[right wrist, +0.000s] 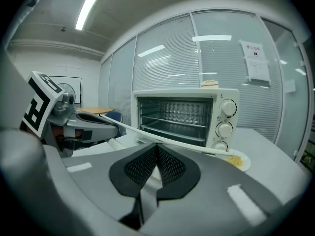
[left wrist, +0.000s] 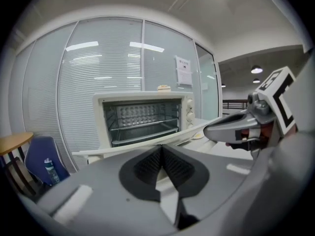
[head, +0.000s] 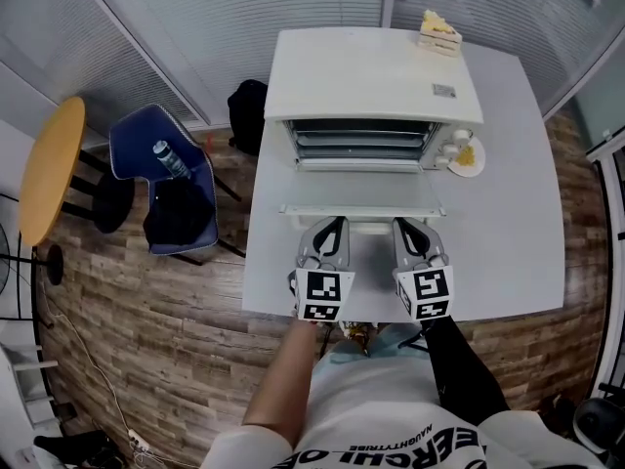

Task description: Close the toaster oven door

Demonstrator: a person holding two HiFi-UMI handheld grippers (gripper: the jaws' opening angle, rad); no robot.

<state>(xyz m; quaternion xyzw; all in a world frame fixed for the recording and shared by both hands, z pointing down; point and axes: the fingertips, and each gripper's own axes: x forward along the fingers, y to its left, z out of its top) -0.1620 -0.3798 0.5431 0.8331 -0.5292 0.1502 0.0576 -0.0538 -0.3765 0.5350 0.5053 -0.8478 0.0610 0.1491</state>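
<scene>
The white table fills the middle of the head view, set on a wood-plank floor before blinds-covered glass walls. At its far side stands the white toaster oven, its wire racks exposed. The toaster oven door is fully lowered and lies roughly level, projecting toward the person, with its free edge nearest the grippers. To the left of the table are a round wooden side table and a blue chair, the chair holding a dark bag and a plastic bottle. The left gripper and the right gripper sit side by side over the table's near part, tips pointing at the door's free edge and just short of it; contact cannot be judged. In the left gripper view the left gripper's ribbed pads meet at the tip with nothing between them, and the door edge crosses just above. The right gripper view shows the same: its jaws are pressed together, empty, below the door edge. A small plate of yellow food rests beside the oven's knobs, and a small yellow-and-white layered item sits on the oven's top.
</scene>
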